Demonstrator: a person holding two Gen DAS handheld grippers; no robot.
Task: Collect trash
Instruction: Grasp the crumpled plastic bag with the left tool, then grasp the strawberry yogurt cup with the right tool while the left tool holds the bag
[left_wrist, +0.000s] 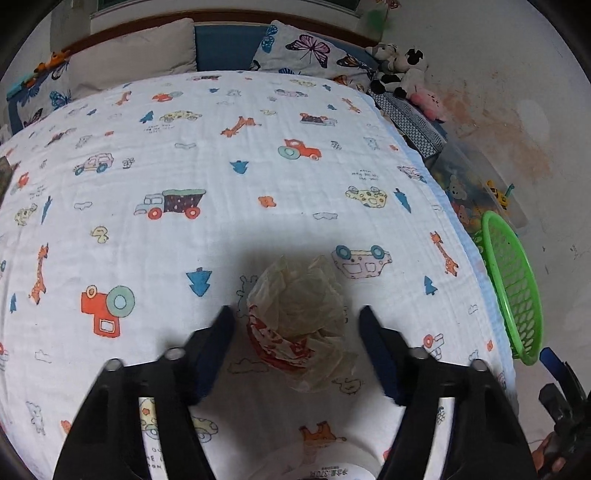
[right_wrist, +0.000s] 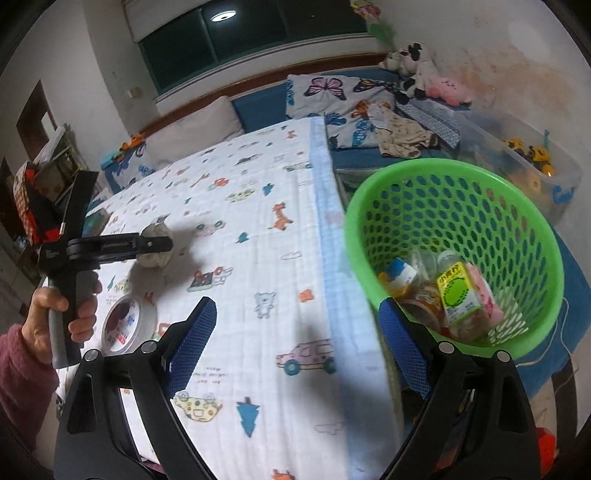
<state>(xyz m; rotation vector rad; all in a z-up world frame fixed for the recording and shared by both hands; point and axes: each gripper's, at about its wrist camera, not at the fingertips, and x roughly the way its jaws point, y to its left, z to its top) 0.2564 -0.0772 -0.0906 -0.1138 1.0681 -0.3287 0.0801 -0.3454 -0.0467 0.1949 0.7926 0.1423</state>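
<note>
A crumpled paper wrapper (left_wrist: 299, 317) with red print lies on the printed sheet (left_wrist: 221, 166). My left gripper (left_wrist: 297, 314) is open, with a finger on each side of the wrapper and apart from it. The right wrist view also shows that gripper (right_wrist: 159, 243) at the wrapper (right_wrist: 155, 254). My right gripper (right_wrist: 299, 314) is open and empty over the bed's right edge, beside a green basket (right_wrist: 369, 192) that holds several pieces of trash, among them a yellow-green carton (right_wrist: 456, 291). The basket also shows in the left wrist view (left_wrist: 513, 280).
A round white lid or tub (right_wrist: 125, 325) lies on the sheet near the left hand, and also shows in the left wrist view (left_wrist: 325, 469). Pillows (left_wrist: 306, 48) and plush toys (left_wrist: 402, 74) lie at the bed's head. A clear toy bin (right_wrist: 524, 158) stands behind the basket.
</note>
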